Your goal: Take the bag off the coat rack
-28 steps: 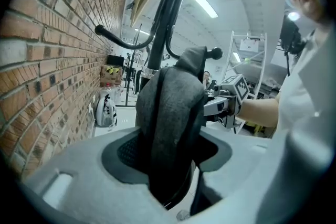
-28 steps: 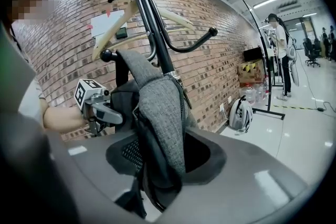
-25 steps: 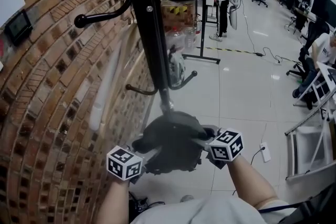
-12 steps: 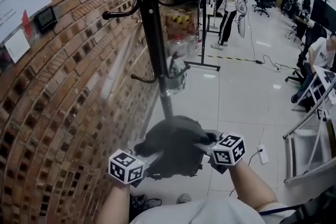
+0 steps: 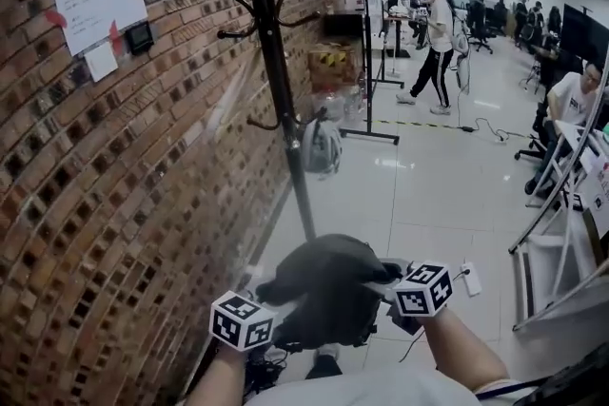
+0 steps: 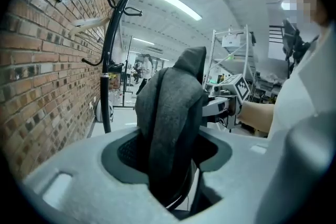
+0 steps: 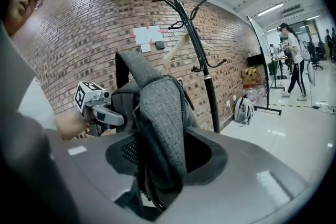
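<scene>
The left gripper point(image 5: 274, 292) and right gripper point(image 5: 383, 273), jaws partly apart, clamp the grey bag point(image 5: 324, 285); the coat rack point(image 5: 277, 81) stands far left

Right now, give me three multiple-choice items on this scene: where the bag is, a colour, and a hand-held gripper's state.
1. Where is the bag? A on a rack hook; B between the left hand-held gripper and right hand-held gripper; C on the floor.
2. The rack is: A white; B black; C red.
3. The left hand-held gripper is: A open, empty; B out of view; C shut on the bag.
Answers: B, it hangs between them, clear of the rack; B, pole and hooks are black; C, grey fabric is pinched in its jaws.
</scene>
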Motion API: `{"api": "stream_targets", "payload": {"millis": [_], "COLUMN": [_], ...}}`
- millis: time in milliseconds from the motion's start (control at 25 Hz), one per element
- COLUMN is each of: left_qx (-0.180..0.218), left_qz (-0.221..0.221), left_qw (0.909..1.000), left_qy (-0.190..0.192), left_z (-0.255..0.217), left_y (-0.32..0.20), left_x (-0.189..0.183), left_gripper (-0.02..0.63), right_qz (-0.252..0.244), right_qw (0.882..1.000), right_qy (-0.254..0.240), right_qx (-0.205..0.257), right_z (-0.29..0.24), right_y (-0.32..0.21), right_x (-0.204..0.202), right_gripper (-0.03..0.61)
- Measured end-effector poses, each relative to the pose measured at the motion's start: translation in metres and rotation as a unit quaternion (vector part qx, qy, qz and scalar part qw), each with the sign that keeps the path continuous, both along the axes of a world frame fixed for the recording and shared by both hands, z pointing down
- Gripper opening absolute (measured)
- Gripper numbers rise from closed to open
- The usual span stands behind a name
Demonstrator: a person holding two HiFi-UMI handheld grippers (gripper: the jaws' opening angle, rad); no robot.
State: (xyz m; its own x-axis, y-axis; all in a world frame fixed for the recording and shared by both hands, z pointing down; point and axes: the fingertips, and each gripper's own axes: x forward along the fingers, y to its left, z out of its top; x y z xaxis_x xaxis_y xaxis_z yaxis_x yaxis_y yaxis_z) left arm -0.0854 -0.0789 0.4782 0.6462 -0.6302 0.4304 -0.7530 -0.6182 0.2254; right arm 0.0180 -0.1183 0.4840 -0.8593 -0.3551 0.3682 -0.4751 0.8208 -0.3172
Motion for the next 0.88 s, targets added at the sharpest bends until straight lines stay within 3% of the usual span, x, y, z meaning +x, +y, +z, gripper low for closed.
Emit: {"api": "stream_targets", "payload": {"millis": [360,520,880], "left_qx": [-0.032,-0.041,-0.017], "left_qz": [-0.024,-0.019,-0.011], "left_qw": [0.9992,0.9989,0.9998], "left_qy": [0.004,0.009,-0.001], "left_z": [0.006,-0.001,-0.017], "left_y": [0.151,0.169,0.201], "left_x": [0.058,0.068,0.086], "left_gripper": [0.227,0.227,0.227], "right_qz": [-0.014,-0.012,0.000], "right_qw": [0.999,0.999,1.000], "right_qy": [0.006,0.008,0.001], "right_qx": [-0.040,-0.044,-0.017], "right_z": [0.009,0.002,-0.015], "right_y": [0.148,0.167,0.200], "right_x": [0.057,0.067,0.087], "right_gripper": [0.169,0.170,0.170]}}
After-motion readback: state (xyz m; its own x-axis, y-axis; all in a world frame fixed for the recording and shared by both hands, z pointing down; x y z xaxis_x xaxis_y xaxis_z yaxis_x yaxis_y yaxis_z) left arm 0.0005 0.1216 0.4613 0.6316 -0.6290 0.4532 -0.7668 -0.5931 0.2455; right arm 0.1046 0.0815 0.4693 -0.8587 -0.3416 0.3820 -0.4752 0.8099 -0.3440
